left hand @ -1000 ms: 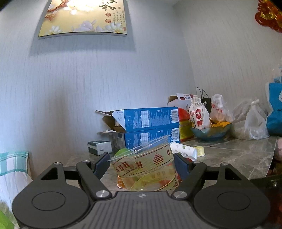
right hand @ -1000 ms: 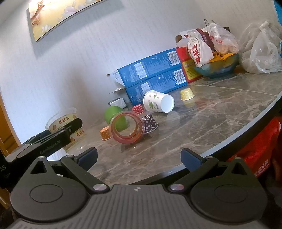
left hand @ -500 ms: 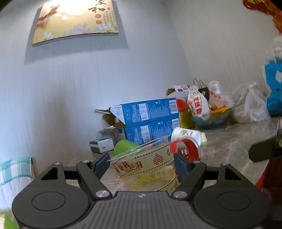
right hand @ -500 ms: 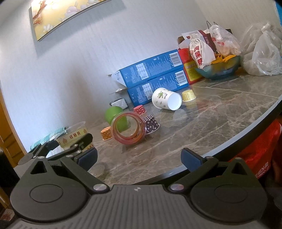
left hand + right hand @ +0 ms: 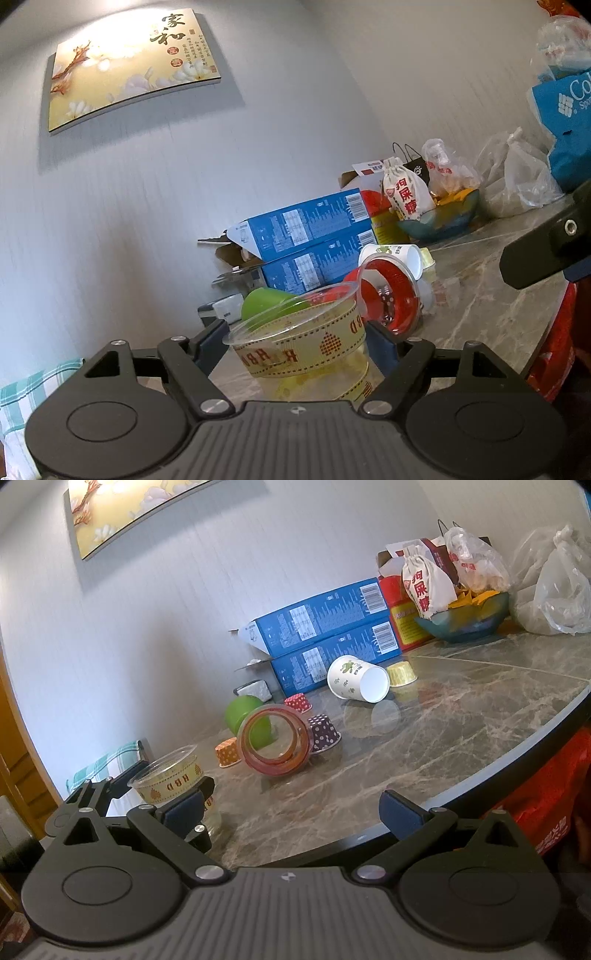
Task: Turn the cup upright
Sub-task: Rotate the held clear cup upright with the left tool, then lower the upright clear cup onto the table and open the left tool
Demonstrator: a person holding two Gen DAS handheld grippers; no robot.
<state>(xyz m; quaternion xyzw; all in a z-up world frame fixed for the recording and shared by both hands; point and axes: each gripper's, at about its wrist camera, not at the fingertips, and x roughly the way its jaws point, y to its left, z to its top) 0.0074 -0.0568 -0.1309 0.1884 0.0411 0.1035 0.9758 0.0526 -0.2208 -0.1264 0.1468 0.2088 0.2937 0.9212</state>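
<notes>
At the near left edge of the marble bench [image 5: 461, 716], our left tool [image 5: 295, 338] is clamped on a clear plastic cup [image 5: 301, 345] banded with a yellow "HBD" ribbon. Both blue pads press its sides, and its open rim faces up with a slight tilt. In the right wrist view the same cup [image 5: 168, 777] sits between those fingers just over the bench edge, and we cannot tell whether its base touches the surface.

Our right tool [image 5: 291, 808] is spread wide with nothing between its fingers, held off the front rim of the bench.

Directly beyond the held cup lies a red-tinted clear cup [image 5: 275, 740] on its side, its mouth facing us. A green cup [image 5: 245, 716] lies on its side just behind it and shows through it. Around these stand small paper baking cups: an orange dotted one [image 5: 227, 753] to the left, a purple dotted one [image 5: 325, 733] touching the red cup's right side, a red dotted one [image 5: 298, 702] behind, and a yellow one [image 5: 400, 674] further back. A white paper cup [image 5: 356, 679] printed with green leaves lies on its side beside the yellow one, mouth towards us.

Two stacked blue cartons [image 5: 325, 635] line the wall. To their right are a red box [image 5: 404, 620], a glass bowl [image 5: 465, 620] holding a white drawstring pouch [image 5: 424, 587], and plastic bags [image 5: 554, 587]. A framed flower picture [image 5: 129, 70] hangs on the wall above.
</notes>
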